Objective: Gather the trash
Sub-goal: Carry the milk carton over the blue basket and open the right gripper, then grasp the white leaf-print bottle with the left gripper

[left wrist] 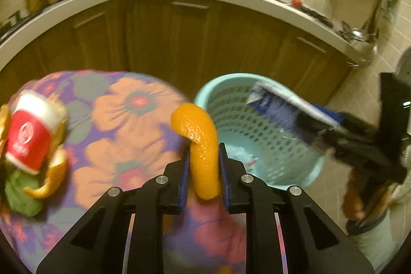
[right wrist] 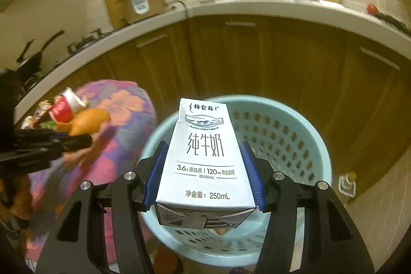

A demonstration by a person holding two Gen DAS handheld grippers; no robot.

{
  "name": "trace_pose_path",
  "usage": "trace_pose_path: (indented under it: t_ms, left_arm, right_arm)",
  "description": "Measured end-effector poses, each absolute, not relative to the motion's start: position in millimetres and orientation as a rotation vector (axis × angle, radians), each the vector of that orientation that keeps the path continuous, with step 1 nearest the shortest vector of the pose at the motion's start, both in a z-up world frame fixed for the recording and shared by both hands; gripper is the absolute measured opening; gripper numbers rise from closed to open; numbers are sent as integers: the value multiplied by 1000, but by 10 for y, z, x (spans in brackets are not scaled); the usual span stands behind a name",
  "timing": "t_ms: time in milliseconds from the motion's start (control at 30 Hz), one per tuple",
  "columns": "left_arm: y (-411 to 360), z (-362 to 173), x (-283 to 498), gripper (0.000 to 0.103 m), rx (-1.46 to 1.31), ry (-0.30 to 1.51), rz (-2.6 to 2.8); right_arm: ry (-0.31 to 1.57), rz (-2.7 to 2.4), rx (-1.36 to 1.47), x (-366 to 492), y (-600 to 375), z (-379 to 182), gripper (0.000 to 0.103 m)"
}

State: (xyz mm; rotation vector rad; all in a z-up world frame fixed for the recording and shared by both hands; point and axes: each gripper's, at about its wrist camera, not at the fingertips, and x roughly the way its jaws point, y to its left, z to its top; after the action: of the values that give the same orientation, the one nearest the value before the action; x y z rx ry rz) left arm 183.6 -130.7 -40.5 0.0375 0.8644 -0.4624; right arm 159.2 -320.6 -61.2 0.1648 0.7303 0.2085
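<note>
The orange peel (left wrist: 203,145) looks bumpy and shiny. The bin (right wrist: 282,125) is smooth plastic with holes. The milk carton (right wrist: 205,158) is smooth paper. The tablecloth (left wrist: 123,120) is soft cloth.

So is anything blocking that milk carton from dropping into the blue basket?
Nothing visible. The right claw holds the milk carton right above the open basket, whose top is uncovered. The orange peel in the left claw is off to the side.
</note>
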Motion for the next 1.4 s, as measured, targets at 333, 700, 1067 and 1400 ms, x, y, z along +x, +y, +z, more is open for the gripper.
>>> trace_pose_path:
  t_ms: [333,700,1067,1400]
  left_arm:
    - [-1892,-602,1904,44,66,909,-541]
    - [-1346,-155,1493,48,3,792,-507]
    - [269,405,722,68,-108,634,-123]
    - [1418,39,566,69,-384,715,140]
  right_arm:
    - [822,146,206,1631,-3438,-765,62]
    - [731,208,115,1364,-2983,-318,75]
    - [657,538,-22,1160,-1463,226,79]
    - [654,629,-128,1325,-526,101,79]
